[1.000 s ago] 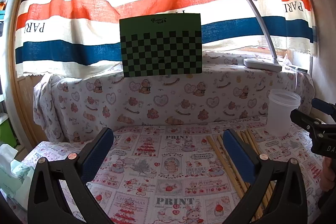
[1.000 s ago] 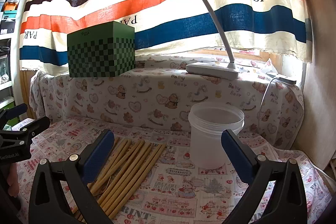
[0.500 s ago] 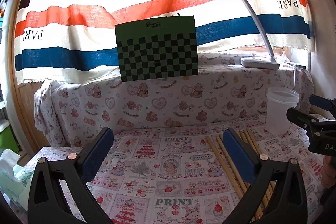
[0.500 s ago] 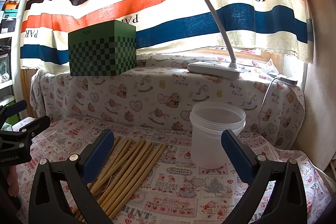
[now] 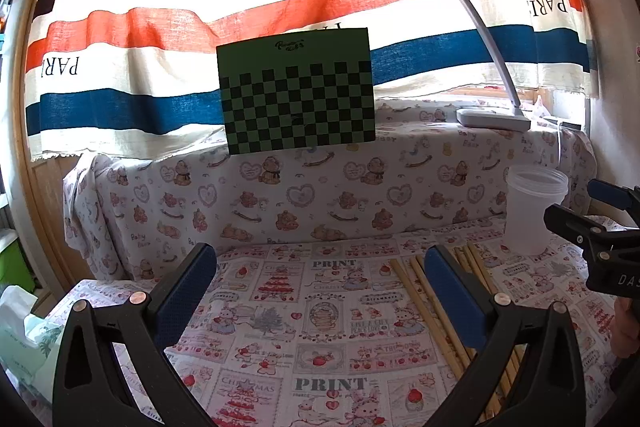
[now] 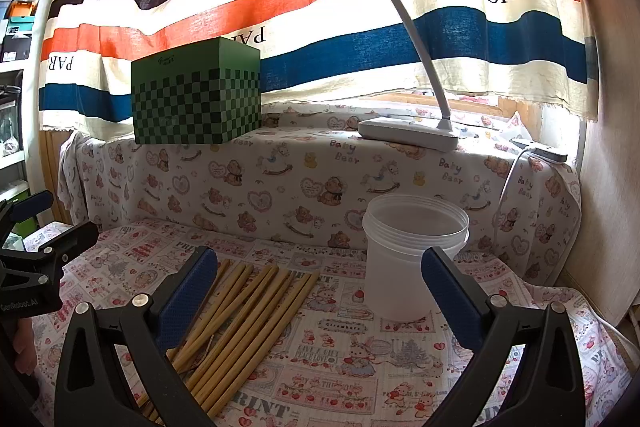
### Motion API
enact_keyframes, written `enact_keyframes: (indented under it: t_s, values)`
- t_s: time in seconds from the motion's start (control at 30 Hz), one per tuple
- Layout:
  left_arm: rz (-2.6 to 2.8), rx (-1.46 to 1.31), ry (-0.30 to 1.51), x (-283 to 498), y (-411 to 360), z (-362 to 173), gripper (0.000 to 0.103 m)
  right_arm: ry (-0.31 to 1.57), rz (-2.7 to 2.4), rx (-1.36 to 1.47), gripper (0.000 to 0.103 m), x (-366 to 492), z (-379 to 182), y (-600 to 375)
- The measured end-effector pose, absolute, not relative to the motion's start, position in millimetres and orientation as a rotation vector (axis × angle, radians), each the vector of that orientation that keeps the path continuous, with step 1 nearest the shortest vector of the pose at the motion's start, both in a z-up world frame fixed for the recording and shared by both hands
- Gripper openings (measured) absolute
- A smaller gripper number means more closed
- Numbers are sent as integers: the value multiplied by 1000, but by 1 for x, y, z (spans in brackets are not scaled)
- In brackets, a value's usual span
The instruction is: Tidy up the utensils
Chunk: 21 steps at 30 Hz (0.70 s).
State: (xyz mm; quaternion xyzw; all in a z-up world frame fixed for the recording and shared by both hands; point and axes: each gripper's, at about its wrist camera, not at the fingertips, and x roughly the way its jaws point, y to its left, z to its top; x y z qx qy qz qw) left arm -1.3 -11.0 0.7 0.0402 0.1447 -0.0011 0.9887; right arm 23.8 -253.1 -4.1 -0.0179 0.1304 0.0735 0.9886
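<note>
**Both grippers spread and empty above the chopsticks**

The left gripper (image 5: 320, 267) hangs over the printed tablecloth (image 5: 320, 327) with its jaws wide apart and nothing between them. The right gripper (image 6: 318, 271) is likewise spread and empty.

The bamboo chopsticks (image 6: 256, 311) lie loose on the cloth in a fanned bundle, just left of the clear plastic cup (image 6: 412, 259), near it but not touching. In the right wrist view their near ends run under the gripper's left finger and off the bottom edge; in the left wrist view the right finger covers most of the bundle. About ten sticks show, though they overlap too much for a firm count. There is one cup, standing upright with its mouth open; through its cloudy wall it appears empty.

On the cloth-covered ledge behind stand one green checkered box (image 6: 196, 99) and one white desk lamp (image 6: 408, 135), in front of the striped curtain (image 6: 320, 27). A pale bag at the lower left of the left wrist view is cut off by the frame.

Compared with a second ago, the left wrist view has tipped slightly: the box and lamp sit lower in it. The right wrist view is almost unchanged, and the chopsticks and cup have not moved.
</note>
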Motion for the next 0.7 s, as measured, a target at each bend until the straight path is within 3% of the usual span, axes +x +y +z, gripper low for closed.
enact_keyframes:
  t_s: [0.7]
  values:
    - [22, 104, 302, 1, -14, 0, 103, 267, 129, -29, 103, 24, -5, -254]
